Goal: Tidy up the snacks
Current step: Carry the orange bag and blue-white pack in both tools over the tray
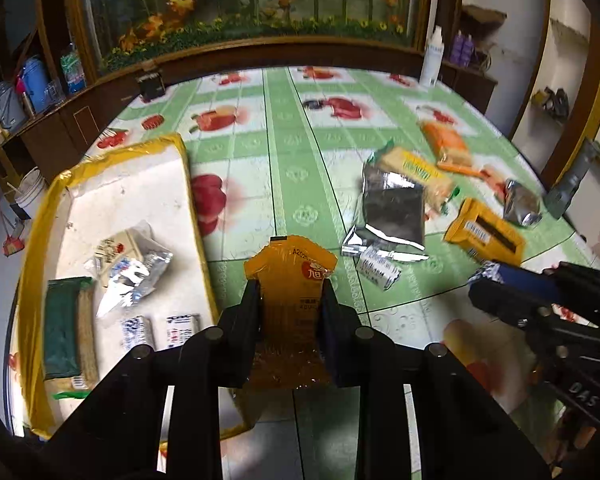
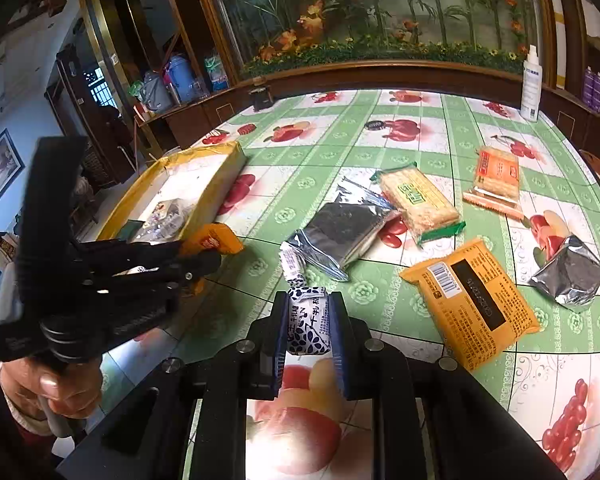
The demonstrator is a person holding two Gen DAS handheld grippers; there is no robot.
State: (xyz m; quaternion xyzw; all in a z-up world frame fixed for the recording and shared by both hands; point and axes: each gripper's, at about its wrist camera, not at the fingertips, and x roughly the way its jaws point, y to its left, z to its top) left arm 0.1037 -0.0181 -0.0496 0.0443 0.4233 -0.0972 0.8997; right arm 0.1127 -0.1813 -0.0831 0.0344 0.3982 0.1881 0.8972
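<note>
Meanwhile left gripper (image 1: pixel 290 292) clamped the orange pouch (image 1: pixel 290 280) lengthwise, tray (image 1: pixel 188 184) just to its left (nearer this hand), while right gripper (image 2: pixel 308 320) pinched a white candy (image 2: pixel 306 320) above the table (image 2: pixel 380 152).

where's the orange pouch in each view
Left wrist: orange pouch at bottom centre, clamped in the left gripper.
Right wrist: the pouch at middle left, sticking out of the left gripper, beside the yellow box.
Shared landmark: the white spray bottle at the table's far right.
</note>
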